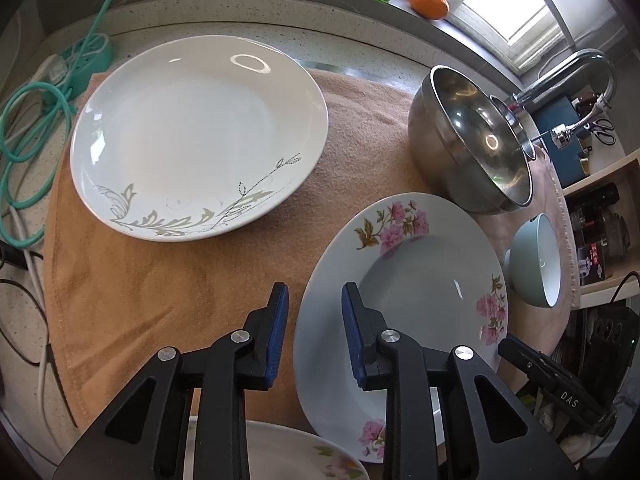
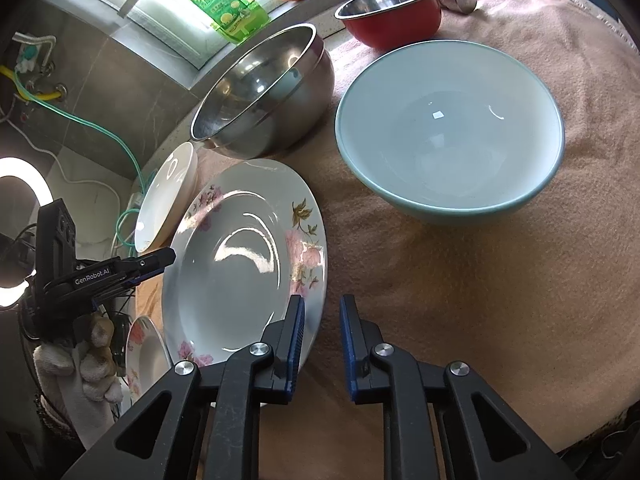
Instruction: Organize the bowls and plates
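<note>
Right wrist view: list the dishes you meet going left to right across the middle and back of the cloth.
White plate → pink-flowered plate → steel bowl → red bowl → pale blue bowl. The small flowered plate at the lower left edge is left out, since it is mostly hidden.

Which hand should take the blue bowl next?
Right. Its gripper faces the blue bowl across bare towel, jaws empty. The left gripper sits over the floral plate's far rim, with that plate between it and the bowl.
</note>
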Demonstrator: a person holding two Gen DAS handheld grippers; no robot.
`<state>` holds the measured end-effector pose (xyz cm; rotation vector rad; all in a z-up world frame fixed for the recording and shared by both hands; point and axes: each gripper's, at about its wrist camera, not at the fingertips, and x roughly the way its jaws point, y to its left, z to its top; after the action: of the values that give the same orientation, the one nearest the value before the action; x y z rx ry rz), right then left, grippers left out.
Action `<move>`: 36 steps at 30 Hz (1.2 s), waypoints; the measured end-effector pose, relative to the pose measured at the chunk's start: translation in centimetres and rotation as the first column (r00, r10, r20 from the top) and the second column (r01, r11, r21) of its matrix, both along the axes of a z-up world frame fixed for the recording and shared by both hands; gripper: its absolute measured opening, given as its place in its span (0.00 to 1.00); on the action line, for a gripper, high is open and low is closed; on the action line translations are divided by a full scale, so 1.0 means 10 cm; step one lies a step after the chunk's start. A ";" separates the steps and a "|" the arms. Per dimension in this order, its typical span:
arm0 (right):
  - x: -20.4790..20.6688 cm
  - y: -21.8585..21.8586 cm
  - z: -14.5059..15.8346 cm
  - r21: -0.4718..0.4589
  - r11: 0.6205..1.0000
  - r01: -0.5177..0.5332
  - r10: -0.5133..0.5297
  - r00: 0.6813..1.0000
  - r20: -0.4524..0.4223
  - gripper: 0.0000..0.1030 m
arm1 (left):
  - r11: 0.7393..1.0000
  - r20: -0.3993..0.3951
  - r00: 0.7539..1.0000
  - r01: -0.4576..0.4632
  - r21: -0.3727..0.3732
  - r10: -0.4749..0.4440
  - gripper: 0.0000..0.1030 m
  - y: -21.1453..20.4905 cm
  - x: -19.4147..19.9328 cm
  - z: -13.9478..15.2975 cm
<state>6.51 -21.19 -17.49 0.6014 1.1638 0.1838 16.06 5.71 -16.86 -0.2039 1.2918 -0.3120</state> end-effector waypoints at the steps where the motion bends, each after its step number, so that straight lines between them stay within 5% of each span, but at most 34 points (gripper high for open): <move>1: 0.00 0.00 -0.01 -0.001 1.000 0.001 -0.001 1.000 -0.002 0.15 | 1.000 -0.002 1.000 0.001 0.000 -0.001 0.24 -0.01 0.00 0.00; 36: 0.00 -0.07 -0.01 0.017 1.000 0.009 -0.009 1.000 -0.023 0.11 | 0.999 -0.017 0.999 0.028 -0.017 -0.028 0.21 -0.09 -0.06 0.02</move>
<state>6.56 -21.88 -17.54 0.6250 1.1828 0.1798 15.46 4.83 -16.65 -0.2027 1.3108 -0.3457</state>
